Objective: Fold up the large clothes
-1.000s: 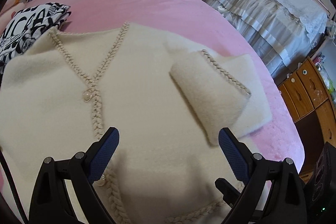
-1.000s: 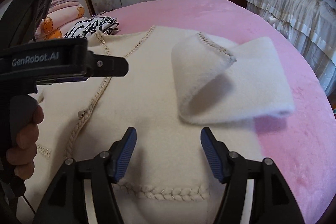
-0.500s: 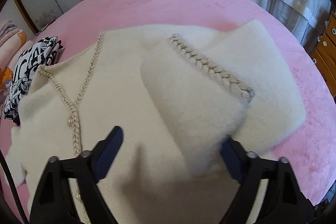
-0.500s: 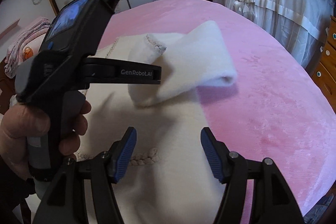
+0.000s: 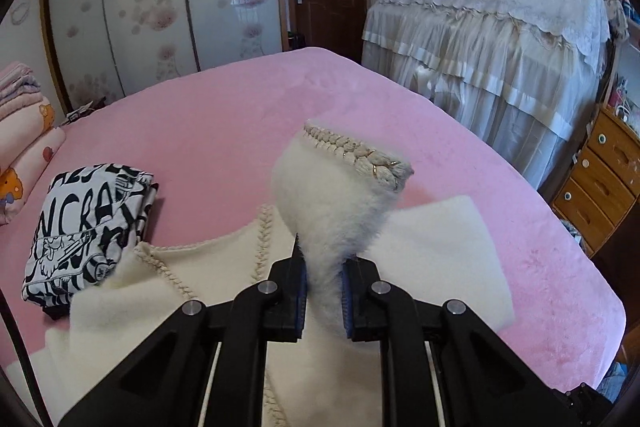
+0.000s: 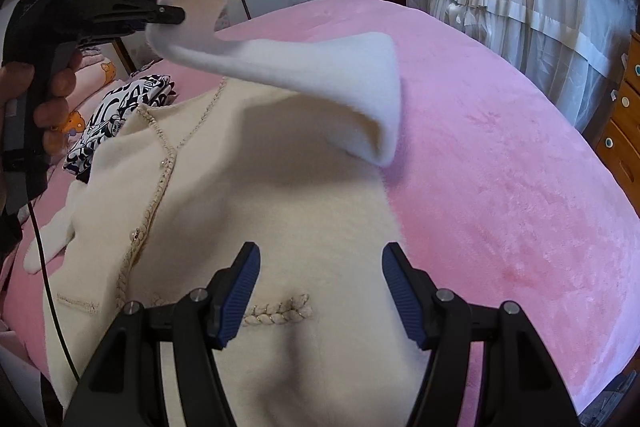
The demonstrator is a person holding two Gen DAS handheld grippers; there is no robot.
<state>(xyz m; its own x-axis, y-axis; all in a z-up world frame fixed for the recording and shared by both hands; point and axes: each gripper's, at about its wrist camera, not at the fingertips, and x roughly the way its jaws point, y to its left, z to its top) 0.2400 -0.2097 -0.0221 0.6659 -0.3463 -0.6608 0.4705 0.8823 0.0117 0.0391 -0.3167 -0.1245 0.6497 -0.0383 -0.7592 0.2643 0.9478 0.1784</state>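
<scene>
Pink bed [image 6: 500, 187]: L hand-held gripper [image 5: 323, 301] raised, clamped on cardigan sleeve [image 5: 340, 195]; R hand-held gripper [image 6: 320, 291] apart.

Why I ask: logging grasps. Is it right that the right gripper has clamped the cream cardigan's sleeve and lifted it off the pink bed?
No, the left gripper holds the sleeve; the right gripper hangs open over the cardigan, as the right wrist view shows.
</scene>
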